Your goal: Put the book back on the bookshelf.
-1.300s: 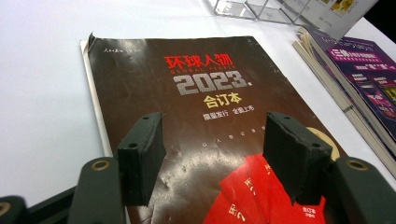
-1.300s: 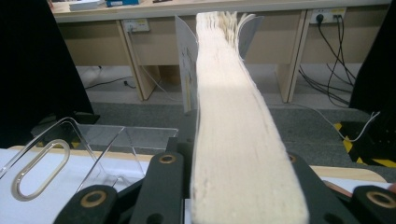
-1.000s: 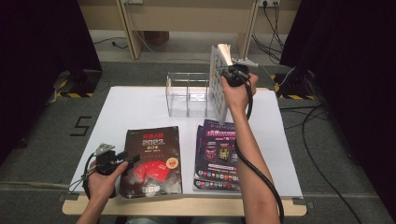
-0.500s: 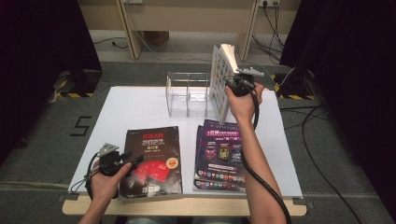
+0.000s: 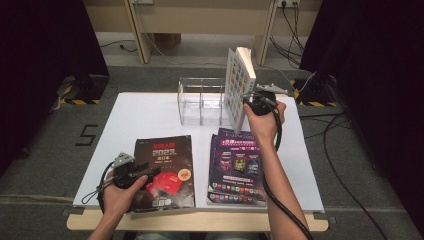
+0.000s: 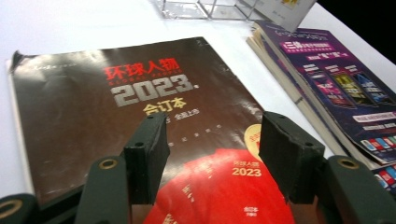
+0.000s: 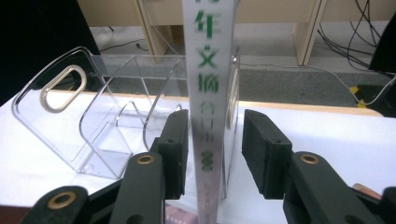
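While upright, book [image 7: 208, 93] between right tongs [image 7: 215, 149]

Left gripper [image 5: 150, 172] sits low over the near-left corner of the dark book [image 5: 165, 170], forearm coming straight in; jaws spread, have just been closing a bit, nothing between them. Right gripper [image 5: 243, 102] is way beyond that book, arm stretched out, jaws loosely around an upright book [image 5: 239, 82], one pad apart from it.
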`<act>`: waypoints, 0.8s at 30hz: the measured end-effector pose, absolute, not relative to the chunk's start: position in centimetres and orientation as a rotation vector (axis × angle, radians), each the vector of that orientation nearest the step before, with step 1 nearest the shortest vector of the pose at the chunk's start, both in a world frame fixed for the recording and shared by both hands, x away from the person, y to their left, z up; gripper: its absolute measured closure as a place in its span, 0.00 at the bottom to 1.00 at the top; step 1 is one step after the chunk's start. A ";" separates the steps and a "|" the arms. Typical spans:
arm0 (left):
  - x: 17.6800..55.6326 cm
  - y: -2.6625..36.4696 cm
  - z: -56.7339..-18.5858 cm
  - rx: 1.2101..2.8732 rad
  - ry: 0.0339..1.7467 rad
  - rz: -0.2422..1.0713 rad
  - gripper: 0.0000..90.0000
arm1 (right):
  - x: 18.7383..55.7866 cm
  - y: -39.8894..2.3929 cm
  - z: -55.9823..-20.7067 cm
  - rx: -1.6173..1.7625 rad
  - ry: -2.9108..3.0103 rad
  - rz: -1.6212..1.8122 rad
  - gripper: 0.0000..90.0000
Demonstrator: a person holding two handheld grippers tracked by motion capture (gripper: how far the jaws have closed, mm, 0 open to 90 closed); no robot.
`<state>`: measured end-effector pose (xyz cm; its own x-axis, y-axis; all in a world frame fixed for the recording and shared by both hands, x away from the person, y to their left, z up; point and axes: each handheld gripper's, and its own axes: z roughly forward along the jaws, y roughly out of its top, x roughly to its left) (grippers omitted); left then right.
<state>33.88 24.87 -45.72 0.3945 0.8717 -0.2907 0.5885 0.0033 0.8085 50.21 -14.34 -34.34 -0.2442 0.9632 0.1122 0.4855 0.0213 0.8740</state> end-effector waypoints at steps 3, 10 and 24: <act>34.1 24.3 -45.5 1.702 1.282 0.361 0.46 | 49.6 -14.3 -34.4 1.475 1.782 1.169 0.68; 34.5 22.9 -45.1 1.731 1.254 0.334 0.46 | 48.8 -14.5 -34.6 1.479 1.790 1.169 0.68; 36.5 18.6 -43.8 1.816 1.185 0.275 0.49 | 46.8 -17.8 -37.3 1.638 1.815 1.134 0.71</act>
